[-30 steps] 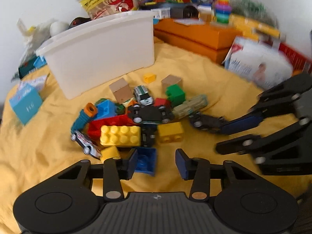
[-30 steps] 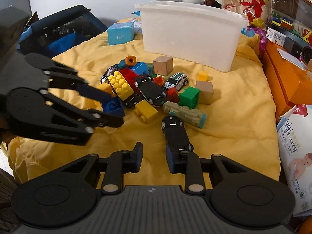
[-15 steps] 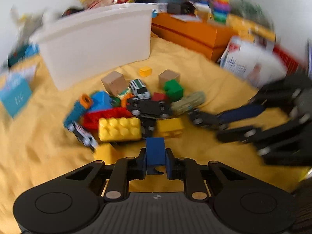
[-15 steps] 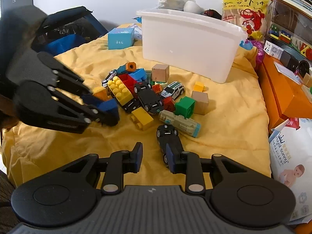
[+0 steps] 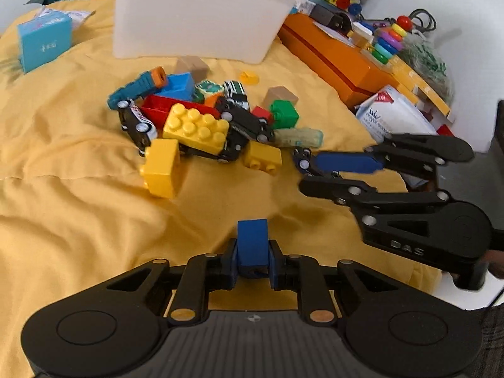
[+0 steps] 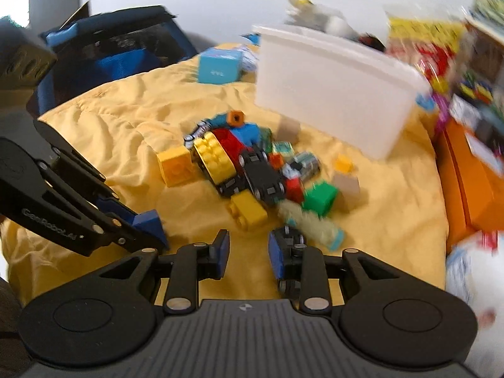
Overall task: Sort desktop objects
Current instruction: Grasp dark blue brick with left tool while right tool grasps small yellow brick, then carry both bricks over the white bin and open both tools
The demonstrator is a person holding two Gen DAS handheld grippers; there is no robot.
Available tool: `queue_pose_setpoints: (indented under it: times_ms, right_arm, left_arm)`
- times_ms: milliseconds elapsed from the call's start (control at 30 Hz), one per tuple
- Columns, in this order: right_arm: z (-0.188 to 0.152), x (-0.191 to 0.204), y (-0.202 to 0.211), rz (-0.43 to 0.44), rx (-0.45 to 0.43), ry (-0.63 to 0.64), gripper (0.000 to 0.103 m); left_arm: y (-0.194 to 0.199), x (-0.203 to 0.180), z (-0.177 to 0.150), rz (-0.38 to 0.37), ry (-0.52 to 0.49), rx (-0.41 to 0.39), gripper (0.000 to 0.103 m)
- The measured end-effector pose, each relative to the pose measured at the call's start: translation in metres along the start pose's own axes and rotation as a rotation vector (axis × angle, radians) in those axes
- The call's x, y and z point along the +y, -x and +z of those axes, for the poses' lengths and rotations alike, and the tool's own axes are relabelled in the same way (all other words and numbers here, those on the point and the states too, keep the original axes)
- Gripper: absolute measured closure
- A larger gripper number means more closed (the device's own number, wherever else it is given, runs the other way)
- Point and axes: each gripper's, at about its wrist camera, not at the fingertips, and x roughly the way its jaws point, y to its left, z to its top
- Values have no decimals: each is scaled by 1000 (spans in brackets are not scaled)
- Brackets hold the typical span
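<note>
Blue brick [image 5: 252, 242] sits pinched between the closed fingers of the left gripper [image 5: 252, 260], held clear of the yellow blanket [image 5: 78, 214] just ahead of that gripper's body. To finish this step well, I would carry it up and over the near wall of the white bin [image 5: 195, 22], which stands straight ahead beyond the toy pile, and open only once the brick is past the rim, so it does not bounce back onto the blanket.

Right gripper [image 6: 249, 252] is open, its fingers apart. A dark toy car [image 6: 286, 245] lies against the inner face of its right finger, not clamped. In my judgement it should close squarely across the car's sides before lifting, since a grip this far off centre could let the car slip out.

Counted from the left gripper, left to right: one light blue box [image 5: 44, 44] far left, one white bin ahead, one pile of toys between gripper and bin. In the pile I can make out three yellow bricks, one red, one light blue, one green cube, two tan wooden cubes and about four small cars. The tangle may hide more
</note>
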Motion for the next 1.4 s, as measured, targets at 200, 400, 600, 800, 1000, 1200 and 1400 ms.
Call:
queue_pose_setpoints:
  times_ms: [200,400,600,800,1000,1200,1400]
  right_arm:
    - [11,6,-21,26,-4,95,64]
    - [12,6,-40,24,37,112,65]
    - [14,8,-41,46,71,125,86]
    - [14,-6,-9,90,110,47,86]
    - [-9,-16,2,123,237,-33,86]
    - [-20,-17,-3,113,225,-93,82]
    - [-20,-18,0,116,191,-97,86]
  left_arm:
    - [15,-4,-2,139,-117,-61,62]
    - [27,-8,-4,130,-119,-97,61]
    - [20,-20,-7,133,-169,-82,61]
    - [8,-25,-8,142,-205,-59,61]
    - [-2,-25,-11,140,-203,-39,65]
    - [-3,-24,-10,134,-194,-49,69]
    - [6,-29,-4,111,-188,-75,69]
